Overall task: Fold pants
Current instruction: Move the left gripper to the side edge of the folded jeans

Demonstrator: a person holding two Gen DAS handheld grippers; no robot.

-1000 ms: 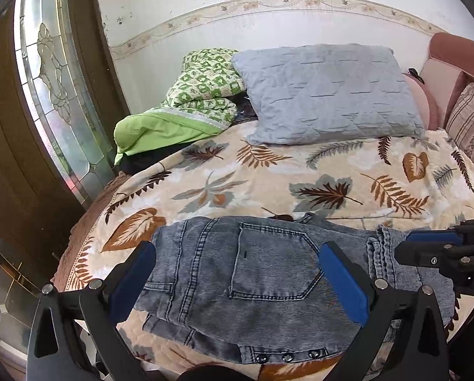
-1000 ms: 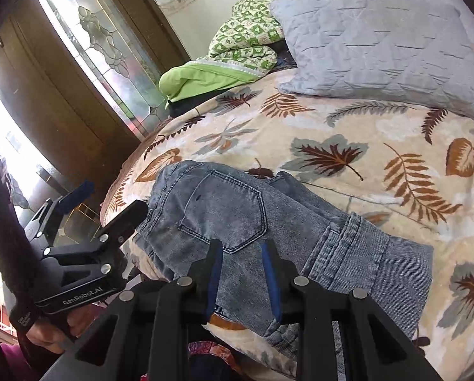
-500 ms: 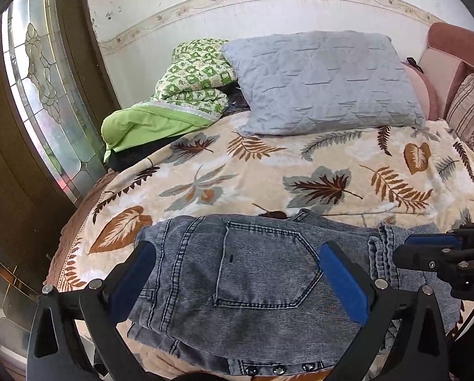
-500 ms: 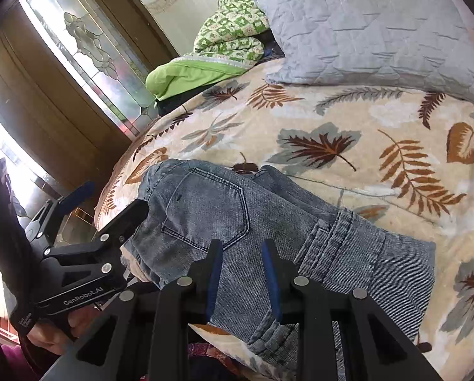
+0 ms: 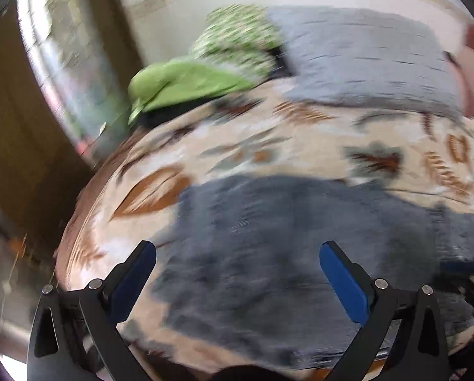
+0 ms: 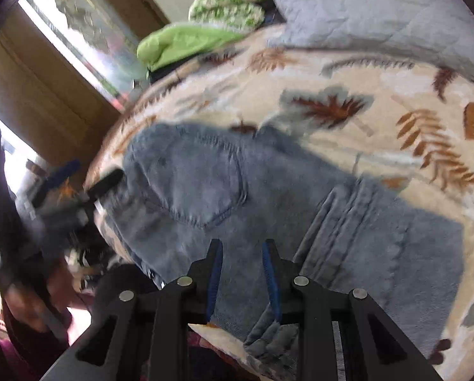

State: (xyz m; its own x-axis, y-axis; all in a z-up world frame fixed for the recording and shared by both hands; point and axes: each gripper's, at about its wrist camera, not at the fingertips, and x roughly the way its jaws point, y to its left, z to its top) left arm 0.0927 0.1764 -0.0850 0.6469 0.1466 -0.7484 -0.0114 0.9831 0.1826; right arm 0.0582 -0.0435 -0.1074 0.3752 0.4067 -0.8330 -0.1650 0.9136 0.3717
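Observation:
Folded grey-blue jeans point(image 5: 284, 238) lie on the near part of a leaf-patterned bed cover point(image 5: 268, 146). My left gripper point(image 5: 237, 249) hovers over their left part, jaws wide open and empty; this view is blurred by motion. In the right wrist view the jeans point(image 6: 221, 190) show a back pocket, with folded legs to the right. My right gripper point(image 6: 241, 250) hangs low over their near edge with a narrow gap between its fingers and nothing pinched. The left gripper point(image 6: 84, 177) appears blurred at the jeans' left edge. The right gripper point(image 5: 465, 273) is a dark blur at the right.
A grey quilted pillow point(image 6: 364, 9) and a green blanket bundle point(image 6: 189, 41) lie at the bed's far side. A wooden door with patterned glass point(image 6: 78, 31) stands left of the bed. A person's hand point(image 6: 24, 301) holds the left gripper.
Both grippers have dropped closer to the jeans. The left one has moved fast toward their left edge, blurring its view. Neither gripper's jaw gap has changed.

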